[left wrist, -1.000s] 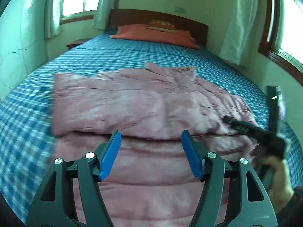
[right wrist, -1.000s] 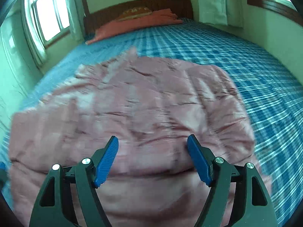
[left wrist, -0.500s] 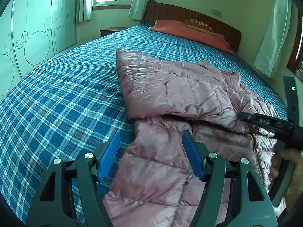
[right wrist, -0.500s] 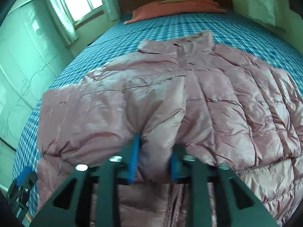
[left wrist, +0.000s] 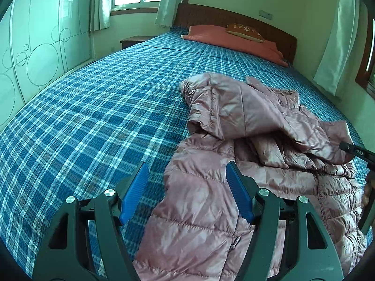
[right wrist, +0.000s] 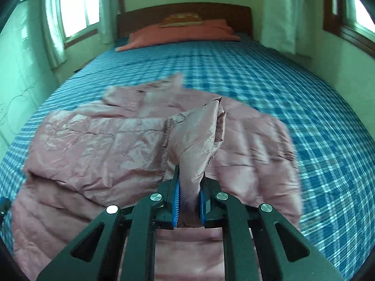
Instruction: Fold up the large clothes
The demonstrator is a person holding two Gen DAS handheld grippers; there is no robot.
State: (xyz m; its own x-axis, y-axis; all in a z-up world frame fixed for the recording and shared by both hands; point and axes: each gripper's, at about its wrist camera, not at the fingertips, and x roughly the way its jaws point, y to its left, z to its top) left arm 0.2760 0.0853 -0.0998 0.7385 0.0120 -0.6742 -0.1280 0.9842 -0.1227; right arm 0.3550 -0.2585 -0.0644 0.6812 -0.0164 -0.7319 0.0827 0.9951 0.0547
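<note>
Through the left wrist camera I see my left gripper with its fingers spread wide and holding nothing, hovering over the near edge of one pink puffer jacket that lies on the blue plaid bed. One sleeve is folded across its body. The jacket looks light, soft and puffy, with a slick shell that I judge will slip unless I pinch a seam, hem or cuff. One red pillow sits at the headboard.

Through the right wrist camera my right gripper has its fingers pressed together on a bunched-up fold of the jacket, lifting it above the rest. It is blurred, so I cannot tell which part. I count one jacket and two grippers.
</note>
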